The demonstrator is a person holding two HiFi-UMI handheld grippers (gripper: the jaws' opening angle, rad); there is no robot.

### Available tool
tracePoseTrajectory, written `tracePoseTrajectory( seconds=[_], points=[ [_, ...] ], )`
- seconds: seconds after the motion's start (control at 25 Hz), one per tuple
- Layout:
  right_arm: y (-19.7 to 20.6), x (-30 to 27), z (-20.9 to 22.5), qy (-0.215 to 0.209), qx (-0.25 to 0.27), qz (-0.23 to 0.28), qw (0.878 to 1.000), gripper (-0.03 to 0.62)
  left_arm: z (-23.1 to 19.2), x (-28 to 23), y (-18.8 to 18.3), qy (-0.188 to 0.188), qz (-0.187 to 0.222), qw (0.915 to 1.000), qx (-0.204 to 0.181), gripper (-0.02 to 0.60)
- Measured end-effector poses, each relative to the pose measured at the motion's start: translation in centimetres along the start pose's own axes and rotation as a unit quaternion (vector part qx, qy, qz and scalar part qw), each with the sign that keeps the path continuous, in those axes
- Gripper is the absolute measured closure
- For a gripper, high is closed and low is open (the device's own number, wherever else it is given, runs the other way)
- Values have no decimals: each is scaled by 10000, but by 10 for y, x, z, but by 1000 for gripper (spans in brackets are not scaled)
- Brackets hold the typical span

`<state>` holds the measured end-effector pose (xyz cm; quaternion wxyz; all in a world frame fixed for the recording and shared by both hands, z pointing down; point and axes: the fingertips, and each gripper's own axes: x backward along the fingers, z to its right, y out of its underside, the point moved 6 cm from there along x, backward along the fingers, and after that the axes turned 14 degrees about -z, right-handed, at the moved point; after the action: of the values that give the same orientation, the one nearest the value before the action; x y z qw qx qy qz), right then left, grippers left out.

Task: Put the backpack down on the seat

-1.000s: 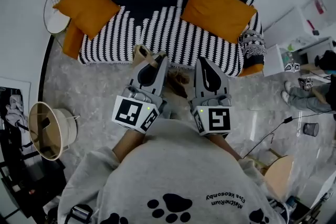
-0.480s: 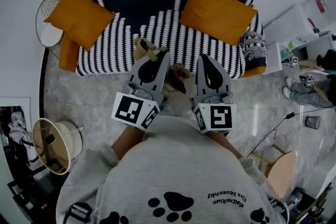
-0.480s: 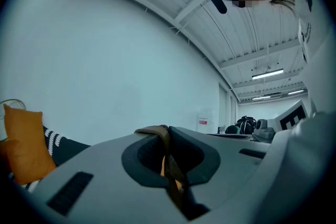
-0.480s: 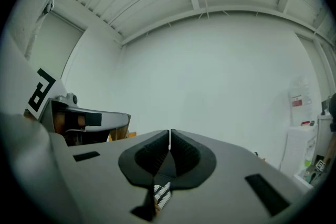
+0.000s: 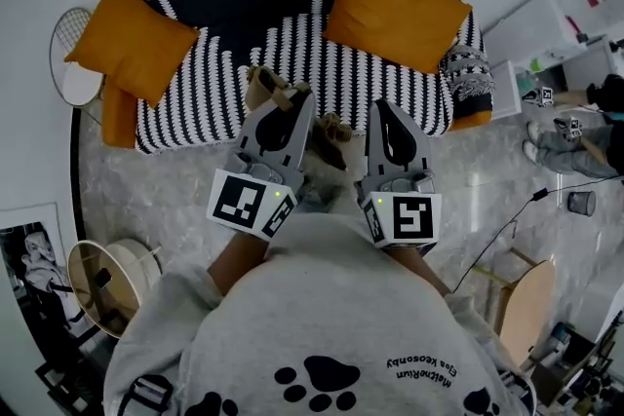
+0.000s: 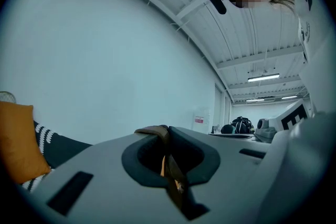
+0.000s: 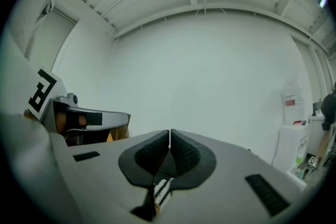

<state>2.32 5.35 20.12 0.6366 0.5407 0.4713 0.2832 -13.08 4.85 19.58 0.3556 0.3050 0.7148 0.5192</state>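
Tan backpack strap [image 6: 153, 130] clamped in left claw [image 6: 167, 136]; head view shows striped sofa [image 5: 322, 63].

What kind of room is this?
Probably a living room: a striped sofa with orange cushions, plus a lampshade and a framed picture on the floor nearby.

I see an orange cushion [image 5: 132, 42] at the left and a second orange cushion [image 5: 395, 15] at the right. A round wire side table [image 5: 70, 56] stands beside the left one. A framed picture [image 5: 34, 258] and a round cream shade [image 5: 112, 273] sit lower left, and a white shelf unit [image 5: 551, 34] upper right.
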Motion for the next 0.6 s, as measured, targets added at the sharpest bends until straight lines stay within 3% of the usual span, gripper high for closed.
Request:
tracePoseTrajectory(
  seconds=[0.6],
  points=[
    [-7, -29, 14, -7, 12, 29, 10000, 560, -13, -27, 2, 91, -85, 9999, 89, 555]
  ],
)
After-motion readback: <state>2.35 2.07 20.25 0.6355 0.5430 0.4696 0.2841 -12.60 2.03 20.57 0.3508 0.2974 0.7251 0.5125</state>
